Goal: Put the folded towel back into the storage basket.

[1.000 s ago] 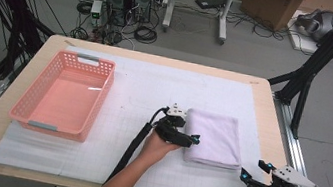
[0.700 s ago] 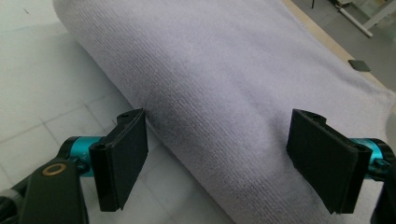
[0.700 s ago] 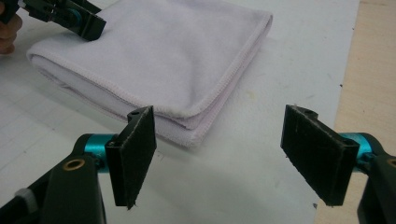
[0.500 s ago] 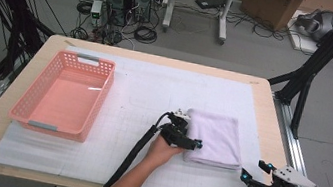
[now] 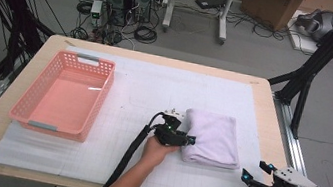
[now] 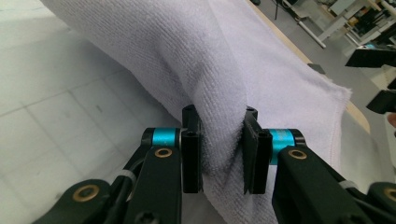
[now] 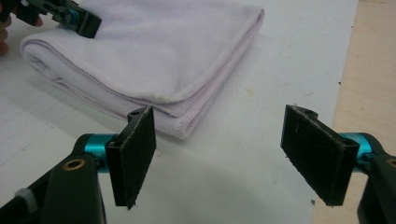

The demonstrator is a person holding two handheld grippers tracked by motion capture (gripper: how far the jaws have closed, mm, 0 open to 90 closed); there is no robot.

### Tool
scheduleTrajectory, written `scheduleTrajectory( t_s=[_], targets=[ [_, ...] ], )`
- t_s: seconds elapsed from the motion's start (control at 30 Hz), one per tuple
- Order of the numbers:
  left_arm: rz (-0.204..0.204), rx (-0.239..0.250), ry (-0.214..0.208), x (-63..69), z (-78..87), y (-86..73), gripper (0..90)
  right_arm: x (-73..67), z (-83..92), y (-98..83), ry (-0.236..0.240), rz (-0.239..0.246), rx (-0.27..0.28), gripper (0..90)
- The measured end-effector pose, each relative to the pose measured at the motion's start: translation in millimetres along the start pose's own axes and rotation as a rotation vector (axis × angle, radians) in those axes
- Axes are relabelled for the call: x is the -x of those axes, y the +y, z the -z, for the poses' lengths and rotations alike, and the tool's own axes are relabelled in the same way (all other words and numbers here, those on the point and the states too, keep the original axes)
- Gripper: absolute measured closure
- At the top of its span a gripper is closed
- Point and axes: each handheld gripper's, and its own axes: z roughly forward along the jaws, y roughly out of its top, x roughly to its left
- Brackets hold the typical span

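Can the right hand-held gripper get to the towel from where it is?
Probably yes. The right hand-held gripper is open, with bare white mat between it and the folded towel; the left hand-held gripper pinches the far edge.

The folded white towel (image 5: 212,138) is lying flat on the table (image 5: 263,109), well to the right of the pink basket (image 5: 65,95), its left edge bunching up into a pinched ridge.

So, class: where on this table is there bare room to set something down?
Free: the white mat between pink basket and folded towel, plus the strip behind the towel. Crowded: the towel's near-left edge, pinched by the left gripper.
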Motion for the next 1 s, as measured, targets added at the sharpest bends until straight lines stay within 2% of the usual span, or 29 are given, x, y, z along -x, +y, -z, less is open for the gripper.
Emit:
scheduleTrajectory(
  t_s=[0.17,0.43,0.47,0.53,0.7,0.77,0.83,0.93,0.97,1.0],
  targets=[
    [0.015,0.017,-0.005,-9.3,22.3,-7.1,73.2,-0.6,0.4,-0.3,0.001,0.002,-0.004,26.0],
    [0.004,0.017,0.022,-27.5,58.5,-16.7,73.1,-2.0,-0.5,-0.4,0.002,0.005,-0.004,26.0],
    [0.004,0.017,0.022,-27.5,58.5,-16.7,73.1,-2.2,-0.7,-0.3,0.001,0.004,-0.005,26.0],
    [0.012,0.026,0.032,-33.7,70.2,-19.4,73.1,-2.7,-1.0,-0.4,0.002,0.003,-0.006,26.0],
    [0.037,0.038,0.041,-44.4,85.4,-27.4,72.9,-2.2,-1.1,-0.5,0.004,0.004,-0.002,26.0],
    [0.038,0.04,0.043,-45.7,86.7,-28.5,72.0,-2.5,-1.3,-0.6,0.003,0.003,-0.006,26.0],
    [0.036,0.039,0.058,-44.3,84.6,-28.1,67.3,-2.9,-1.6,-0.7,0.004,0.004,-0.01,26.0],
    [0.07,0.051,0.107,-44.2,80.0,-26.4,45.7,-3.7,-2.5,-0.5,0.007,0.004,-0.013,26.0],
    [0.07,0.051,0.107,-44.2,80.0,-26.4,41.6,-3.7,-2.5,-0.5,0.007,0.004,-0.013,26.0],
    [0.087,0.063,0.126,-45.2,77.1,-24.5,39.4,-3.8,-2.9,-0.4,0.008,0.007,-0.012,26.0]
  ],
)
